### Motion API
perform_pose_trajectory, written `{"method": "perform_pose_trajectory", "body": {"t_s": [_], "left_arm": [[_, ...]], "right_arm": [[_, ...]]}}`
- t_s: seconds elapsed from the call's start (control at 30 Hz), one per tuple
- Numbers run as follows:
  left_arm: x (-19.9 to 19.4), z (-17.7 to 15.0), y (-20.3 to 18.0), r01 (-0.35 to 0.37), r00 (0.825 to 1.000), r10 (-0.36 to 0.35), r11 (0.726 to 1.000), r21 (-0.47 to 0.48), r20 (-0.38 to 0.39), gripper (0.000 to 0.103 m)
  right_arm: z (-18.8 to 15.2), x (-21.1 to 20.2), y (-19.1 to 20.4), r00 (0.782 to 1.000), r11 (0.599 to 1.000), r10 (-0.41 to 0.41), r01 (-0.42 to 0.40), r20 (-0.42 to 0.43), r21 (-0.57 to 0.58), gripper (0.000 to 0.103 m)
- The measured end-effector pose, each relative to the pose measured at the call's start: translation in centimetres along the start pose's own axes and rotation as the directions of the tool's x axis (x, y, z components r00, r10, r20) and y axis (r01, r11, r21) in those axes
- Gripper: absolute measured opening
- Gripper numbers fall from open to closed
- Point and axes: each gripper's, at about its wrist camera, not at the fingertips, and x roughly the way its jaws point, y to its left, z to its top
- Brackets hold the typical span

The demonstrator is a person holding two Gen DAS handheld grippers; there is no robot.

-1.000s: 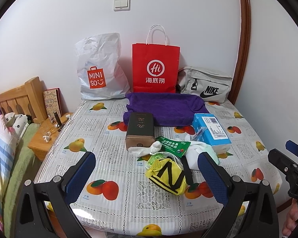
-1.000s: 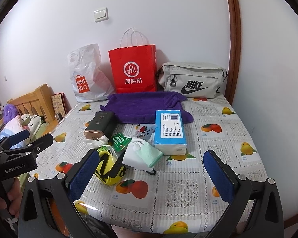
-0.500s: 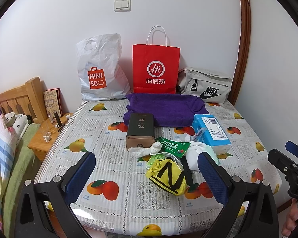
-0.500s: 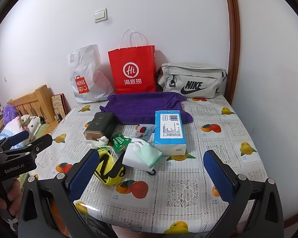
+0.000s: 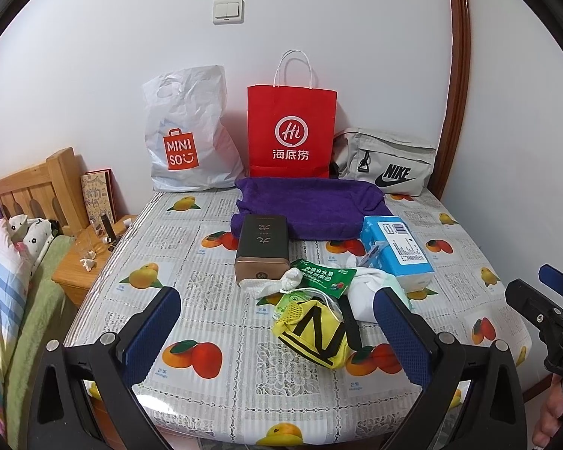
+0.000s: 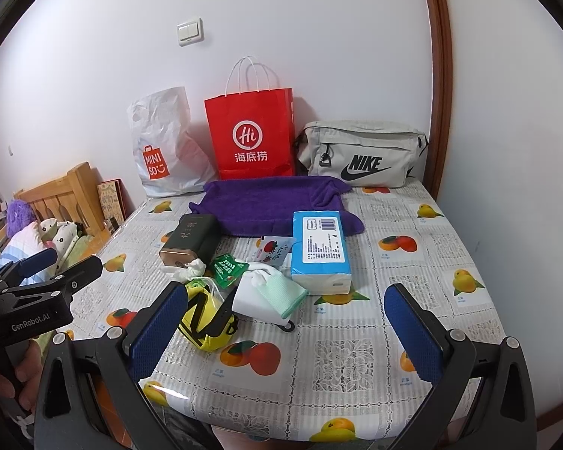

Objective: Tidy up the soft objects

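Soft items lie in a heap at the table's middle: a yellow mesh pouch (image 5: pixel 315 337) (image 6: pixel 206 322), a white-and-green cloth (image 5: pixel 371 292) (image 6: pixel 270 292), a crumpled white tissue (image 5: pixel 277 285) and a green packet (image 5: pixel 322 275). Behind them a purple towel (image 5: pixel 311 202) (image 6: pixel 274 202) is spread flat. My left gripper (image 5: pixel 277 296) hovers open over the near edge, in front of the pouch and holding nothing. Just as wide open and bare, my right gripper (image 6: pixel 286 292) hangs to the right of the pouch.
A dark tin box (image 5: pixel 262 247) and a blue tissue pack (image 6: pixel 321 247) flank the heap. Against the wall stand a white Miniso bag (image 5: pixel 187 142), a red paper bag (image 5: pixel 292 131) and a grey Nike bag (image 6: pixel 360 157). A bed and nightstand (image 5: pixel 86 262) sit to the left.
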Motion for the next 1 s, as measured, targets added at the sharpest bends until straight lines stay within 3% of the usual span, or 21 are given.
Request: {"method": "perform_pose_trajectory", "body": {"t_s": [0.77, 1.0], "left_arm": [[-0.5, 0.4, -0.3, -0.006, 1.0, 0.006, 1.0, 0.0, 0.003, 0.103], [1.3, 0.0, 0.9, -0.025, 0.999, 0.024, 1.0, -0.017, -0.031, 0.103]], "right_arm": [[0.1, -0.1, 0.3, 1.0, 1.0, 0.008, -0.008, 0.005, -0.01, 0.103], [-0.2, 1.3, 0.5, 1.0, 1.0, -0.004, 0.004, 0.001, -0.024, 0.103]]}}
